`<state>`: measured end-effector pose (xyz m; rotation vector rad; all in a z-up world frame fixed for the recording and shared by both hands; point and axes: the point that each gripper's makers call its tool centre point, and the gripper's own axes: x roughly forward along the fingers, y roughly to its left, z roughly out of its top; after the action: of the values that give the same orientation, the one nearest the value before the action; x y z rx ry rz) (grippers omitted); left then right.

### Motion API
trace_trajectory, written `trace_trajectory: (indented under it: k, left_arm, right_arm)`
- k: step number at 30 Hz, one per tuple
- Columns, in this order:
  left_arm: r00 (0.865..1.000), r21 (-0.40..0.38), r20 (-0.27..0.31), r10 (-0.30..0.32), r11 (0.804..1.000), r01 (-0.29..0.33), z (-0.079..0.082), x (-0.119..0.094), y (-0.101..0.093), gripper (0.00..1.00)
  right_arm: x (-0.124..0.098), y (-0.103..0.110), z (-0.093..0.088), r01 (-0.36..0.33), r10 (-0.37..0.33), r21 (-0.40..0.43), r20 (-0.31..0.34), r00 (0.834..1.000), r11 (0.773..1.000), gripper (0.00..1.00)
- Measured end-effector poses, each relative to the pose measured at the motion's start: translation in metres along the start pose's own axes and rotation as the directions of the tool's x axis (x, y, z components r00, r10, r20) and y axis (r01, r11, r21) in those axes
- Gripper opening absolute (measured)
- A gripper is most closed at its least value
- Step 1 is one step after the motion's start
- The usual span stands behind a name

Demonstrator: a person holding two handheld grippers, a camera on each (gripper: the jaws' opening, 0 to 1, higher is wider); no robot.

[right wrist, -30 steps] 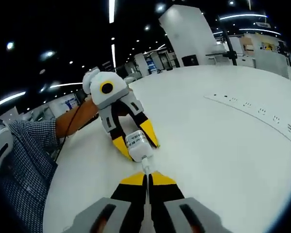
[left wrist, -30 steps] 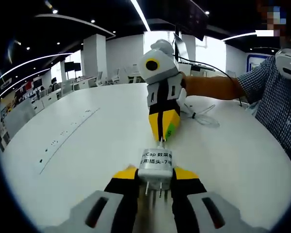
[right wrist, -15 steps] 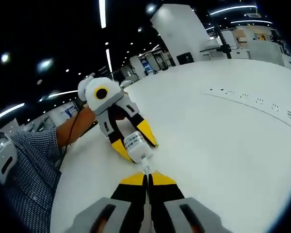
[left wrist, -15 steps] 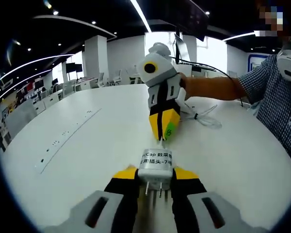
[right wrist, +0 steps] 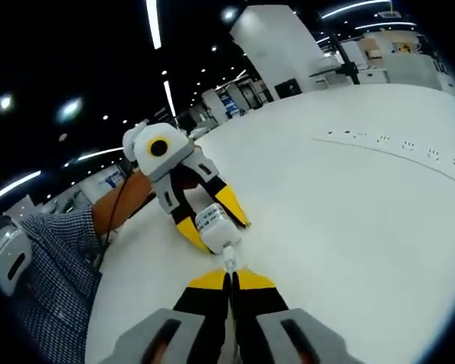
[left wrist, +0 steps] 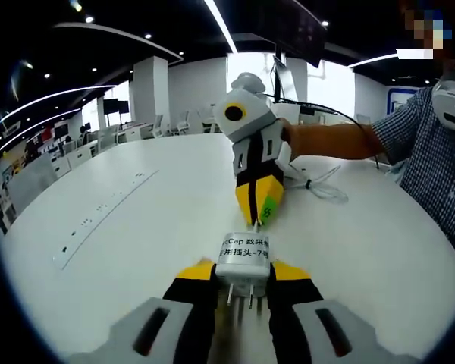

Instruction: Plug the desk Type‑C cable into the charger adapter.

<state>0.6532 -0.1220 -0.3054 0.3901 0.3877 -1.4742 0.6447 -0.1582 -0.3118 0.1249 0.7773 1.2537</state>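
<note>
Charger adapter, small white plastic block with black printed lettering on its label (left wrist: pixel 243 256): pinched between the yellow-tipped jaws of the left gripper (left wrist: pixel 243 274), which are closed to the width of its body. Two metal prongs point back toward the camera; the far face points at the other tool. It is held above the round white tabletop (left wrist: pixel 121 227), over the middle part, well clear of the edges.

Right gripper (left wrist: pixel 257 214) enters the left gripper view from above, jaws pressed together on the thin white Type-C cable plug (left wrist: pixel 255 224), whose tip sits right at the adapter's far face. Whether the plug is seated cannot be told. A green sticker shows on one yellow jaw.

In the right gripper view the right gripper (right wrist: pixel 230 277) has its jaws nearly touching, the white plug (right wrist: pixel 229 263) clamped between them and meeting the adapter (right wrist: pixel 214 224), held there by the left gripper (right wrist: pixel 212 227).

Loose white cable loop (left wrist: pixel 318 184) lies on the tabletop toward the far right edge, near the person's checked sleeve (left wrist: pixel 428 152).
</note>
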Motion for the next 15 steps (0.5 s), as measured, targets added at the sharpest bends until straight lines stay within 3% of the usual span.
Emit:
trace_trajectory:
  k: [3,7,11,15]
  left_arm:
    - [1.0,-0.002,0.003,0.001,1.0,-0.001,-0.0001,-0.0002,0.0005,0.26]
    - [1.0,0.0,-0.002,-0.005,1.0,0.005,0.0003,0.0004,0.0012,0.26]
    - [1.0,0.002,-0.002,-0.011,1.0,0.011,0.0011,0.0021,-0.0017,0.26]
    - [0.999,0.002,0.026,-0.019,1.0,0.019,0.0006,0.0029,-0.0024,0.26]
  right_arm:
    - [0.0001,-0.0012,-0.0003,0.016,-0.017,-0.037,-0.008,1.0,0.999,0.05]
    - [-0.0021,-0.0028,0.0039,0.06,-0.065,-0.196,-0.021,0.998,0.979,0.05]
    - [0.0022,-0.0024,0.0026,0.087,-0.107,-0.344,-0.038,0.994,0.935,0.06]
    - [0.0054,0.0045,0.0027,0.106,-0.144,-0.53,-0.03,0.989,0.841,0.06]
